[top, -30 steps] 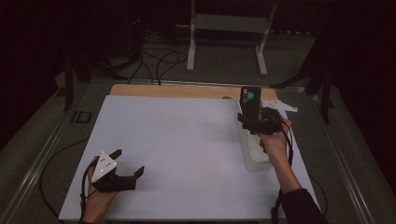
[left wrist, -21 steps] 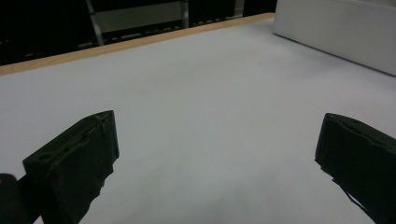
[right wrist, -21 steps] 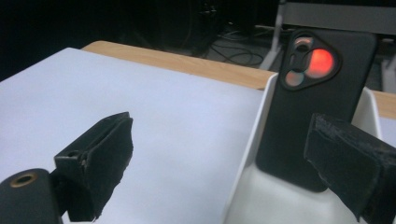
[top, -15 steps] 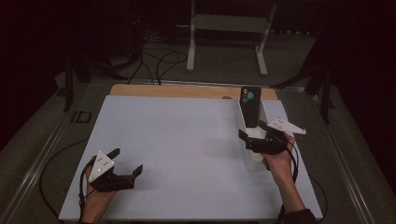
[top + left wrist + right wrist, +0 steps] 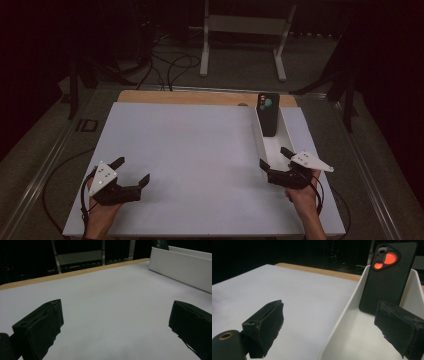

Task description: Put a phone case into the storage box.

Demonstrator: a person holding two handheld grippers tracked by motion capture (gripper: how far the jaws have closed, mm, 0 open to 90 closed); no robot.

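Right gripper (image 5: pixel 278 164) spread wide, empty, straddling the near left wall of the tray (image 5: pixel 342 315). Phone (image 5: pixel 387 277) ahead of it, upright against the tray's far end. To grip well: lift clear of the wall, centre on the phone, close across its edges. Left gripper (image 5: pixel 131 172) open, idle, well apart.

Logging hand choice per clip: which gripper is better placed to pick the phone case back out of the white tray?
The right gripper: open at the white tray's near end, facing the phone case. The left gripper sits across the table.
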